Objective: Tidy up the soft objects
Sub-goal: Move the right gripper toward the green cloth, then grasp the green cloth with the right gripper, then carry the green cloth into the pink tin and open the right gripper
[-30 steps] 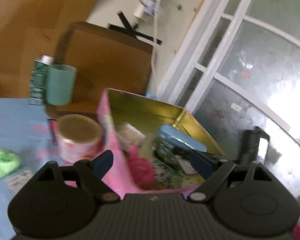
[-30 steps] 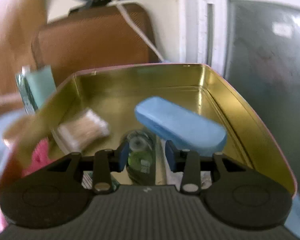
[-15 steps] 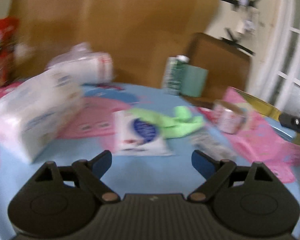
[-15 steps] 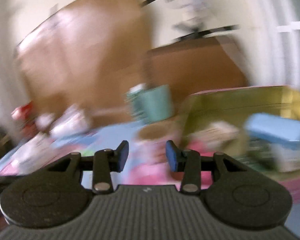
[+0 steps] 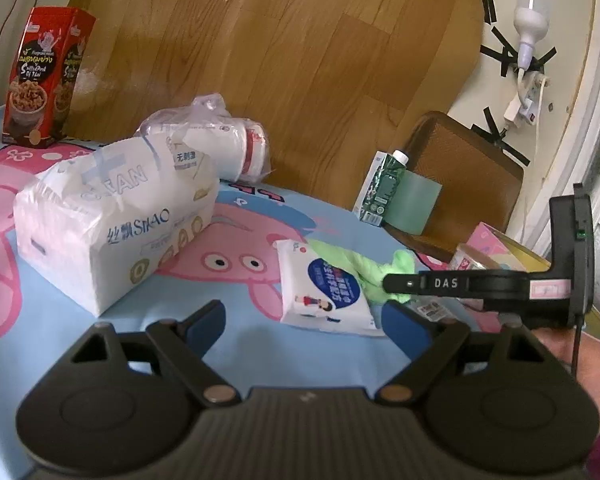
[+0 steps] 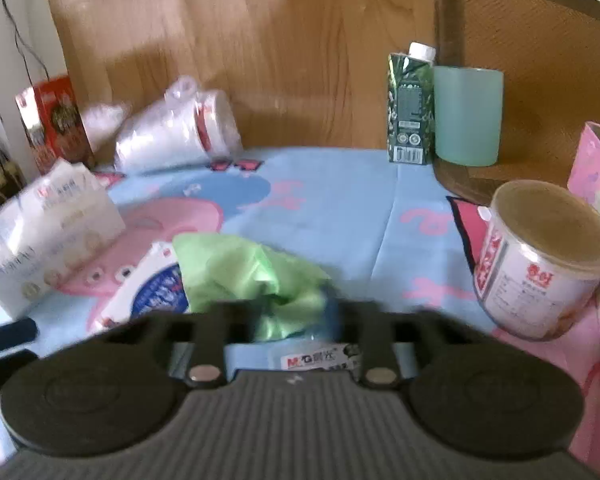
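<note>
As the green cloth (image 6: pixel 244 272) lies just ahead of the right gripper (image 6: pixel 292 320), that hand is nearer — its jaws blurred, opening unclear; left gripper (image 5: pixel 300 320) gapes empty.

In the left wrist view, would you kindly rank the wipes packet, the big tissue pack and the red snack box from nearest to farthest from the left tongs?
1. Wipes packet: just ahead of the left tongs, slightly right, on the tablecloth.
2. Big tissue pack: farther back on the left.
3. Red snack box: far left, standing against the wooden panel.
</note>
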Demonstrator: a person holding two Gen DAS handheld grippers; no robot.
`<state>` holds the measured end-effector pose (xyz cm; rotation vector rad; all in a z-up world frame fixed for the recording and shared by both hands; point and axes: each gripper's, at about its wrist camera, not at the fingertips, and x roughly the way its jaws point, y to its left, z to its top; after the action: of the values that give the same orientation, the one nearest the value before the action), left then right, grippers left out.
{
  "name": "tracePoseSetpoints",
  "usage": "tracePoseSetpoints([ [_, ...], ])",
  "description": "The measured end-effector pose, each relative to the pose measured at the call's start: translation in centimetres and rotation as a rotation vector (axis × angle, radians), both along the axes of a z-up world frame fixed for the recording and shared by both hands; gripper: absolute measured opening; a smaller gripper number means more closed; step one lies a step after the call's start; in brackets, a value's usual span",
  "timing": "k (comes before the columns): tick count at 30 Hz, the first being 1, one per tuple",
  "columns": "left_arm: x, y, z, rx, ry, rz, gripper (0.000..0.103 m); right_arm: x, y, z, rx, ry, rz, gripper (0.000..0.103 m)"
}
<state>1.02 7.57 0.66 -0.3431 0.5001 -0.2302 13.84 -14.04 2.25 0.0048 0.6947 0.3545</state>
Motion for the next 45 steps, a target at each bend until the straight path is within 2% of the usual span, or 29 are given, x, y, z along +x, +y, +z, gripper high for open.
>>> tracePoseSetpoints([
  [5,0.1,0.1,-0.1,-0.008,0.006,-0.002,0.088,-5.3,-2.2,4.0,0.102,-0.154,-0.025,0.013],
  [9,0.0,-0.1,0.0,0.002,-0.004,-0.013,0.088,-12.4,-4.4,5.3,0.089,-0.256,0.011,0.013],
  [13,-0.5,-1.4,0.5,0.028,-0.010,-0.086,0.083,-18.3,-5.5,2.4,0.025,-0.211,0.026,0.016],
  [15,-1.1,-2.6,0.8,-0.006,-0.005,-0.155,0.080,-19.6,-5.1,0.6,-0.017,-0.172,0.017,0.017],
  [16,-1.5,-3.4,1.0,-0.031,0.001,-0.202,0.080,-20.0,-5.1,-0.2,-0.026,-0.157,0.016,0.022],
  [17,-1.9,-4.4,1.2,-0.045,0.009,-0.254,0.078,-20.3,-5.1,-0.7,-0.019,-0.139,0.018,0.033],
  [19,-2.4,-6.6,1.5,-0.028,0.036,-0.340,0.072,-20.6,-4.8,-1.2,0.013,-0.143,0.019,0.045],
  [21,-2.5,-8.1,1.6,-0.018,0.075,-0.390,0.069,-20.5,-4.4,-1.0,0.008,-0.152,0.026,0.050],
  [23,-2.1,-9.2,1.3,-0.042,0.127,-0.419,0.067,-20.2,-4.2,-1.2,-0.008,-0.162,0.025,0.051],
  [24,-1.8,-9.7,0.8,-0.057,0.162,-0.435,0.058,-20.0,-4.2,-1.5,-0.005,-0.161,0.023,0.051],
  [25,-1.3,-10.4,0.3,-0.068,0.207,-0.456,0.053,-20.2,-4.6,-1.7,-0.002,-0.173,0.028,0.046],
  [26,-1.0,-10.9,-0.2,-0.076,0.233,-0.467,0.044,-20.2,-4.4,-1.8,-0.015,-0.188,0.021,0.019],
  [27,-1.1,-11.3,-0.2,-0.075,0.218,-0.463,0.042,-20.3,-4.5,-1.8,-0.035,-0.202,0.010,0.013],
  [29,-0.9,-12.5,0.4,-0.077,0.212,-0.496,0.038,-20.7,-5.4,-1.5,-0.019,-0.221,-0.003,0.012],
  [35,-0.4,-18.3,5.5,-0.042,0.070,-0.623,0.038,-22.5,-8.5,0.9,-0.062,-0.442,-0.175,0.012],
  [38,0.2,-22.7,7.8,0.008,0.007,-0.685,0.041,-22.3,-11.3,2.3,-0.065,-0.488,-0.270,0.012],
  [40,0.5,-25.1,8.8,0.044,-0.034,-0.697,0.052,-21.5,-13.3,3.1,-0.064,-0.485,-0.336,0.013],
  [42,0.4,-26.4,9.3,0.060,-0.063,-0.662,0.070,-19.6,-15.4,4.0,-0.063,-0.465,-0.409,0.017],
  [43,0.4,-26.7,9.4,0.064,-0.071,-0.639,0.072,-18.0,-16.5,4.3,-0.066,-0.443,-0.447,0.025],
  [44,0.5,-26.8,9.4,0.067,-0.073,-0.618,0.072,-16.5,-17.7,4.3,-0.068,-0.418,-0.470,0.052],
  [45,0.5,-26.6,9.3,0.071,-0.071,-0.602,0.072,-15.1,-18.4,4.1,-0.076,-0.397,-0.489,0.067],
])
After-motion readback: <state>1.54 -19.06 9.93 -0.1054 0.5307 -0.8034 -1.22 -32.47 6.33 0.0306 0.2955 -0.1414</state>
